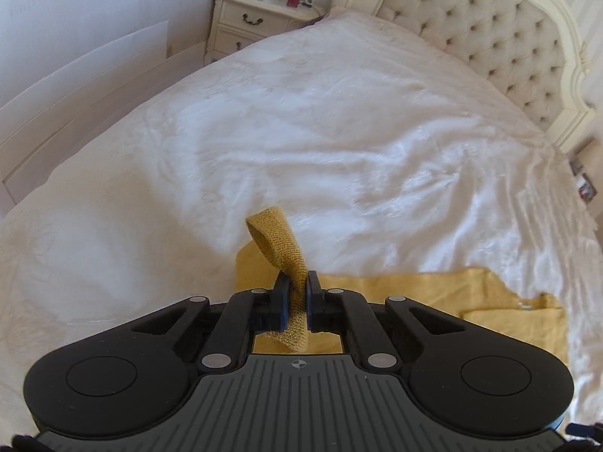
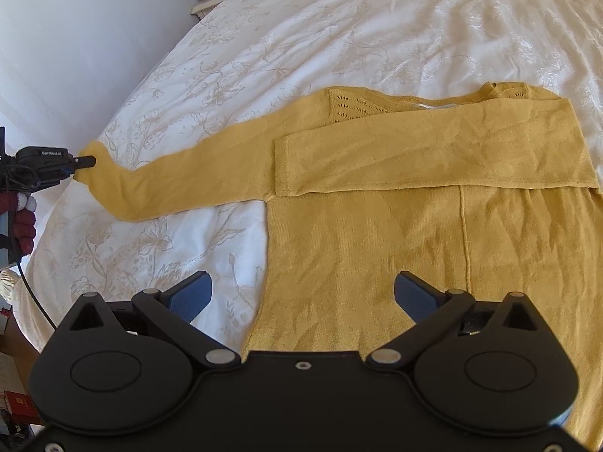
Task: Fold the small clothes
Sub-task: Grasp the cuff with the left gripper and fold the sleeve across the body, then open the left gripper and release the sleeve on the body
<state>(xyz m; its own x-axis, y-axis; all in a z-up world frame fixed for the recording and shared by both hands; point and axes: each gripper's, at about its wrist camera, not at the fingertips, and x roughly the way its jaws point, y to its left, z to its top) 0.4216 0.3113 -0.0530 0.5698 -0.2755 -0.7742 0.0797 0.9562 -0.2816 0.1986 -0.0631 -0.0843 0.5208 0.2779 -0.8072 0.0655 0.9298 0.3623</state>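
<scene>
A mustard-yellow knit sweater (image 2: 414, 233) lies flat on the white bed. One sleeve (image 2: 433, 154) is folded across its chest. The other sleeve (image 2: 188, 177) stretches out to the left. My left gripper (image 1: 298, 293) is shut on that sleeve's ribbed cuff (image 1: 280, 241), which sticks up between the fingers; it also shows in the right wrist view (image 2: 84, 161) at the sleeve end. My right gripper (image 2: 301, 293) is open and empty, held above the sweater's lower left hem.
The white floral bedspread (image 2: 301, 37) covers the bed. A tufted cream headboard (image 1: 490, 37) stands at the far right. A cream nightstand (image 1: 245, 19) holds a photo frame, a clock and a red bottle. The bed's left edge (image 2: 49, 263) drops off near my left gripper.
</scene>
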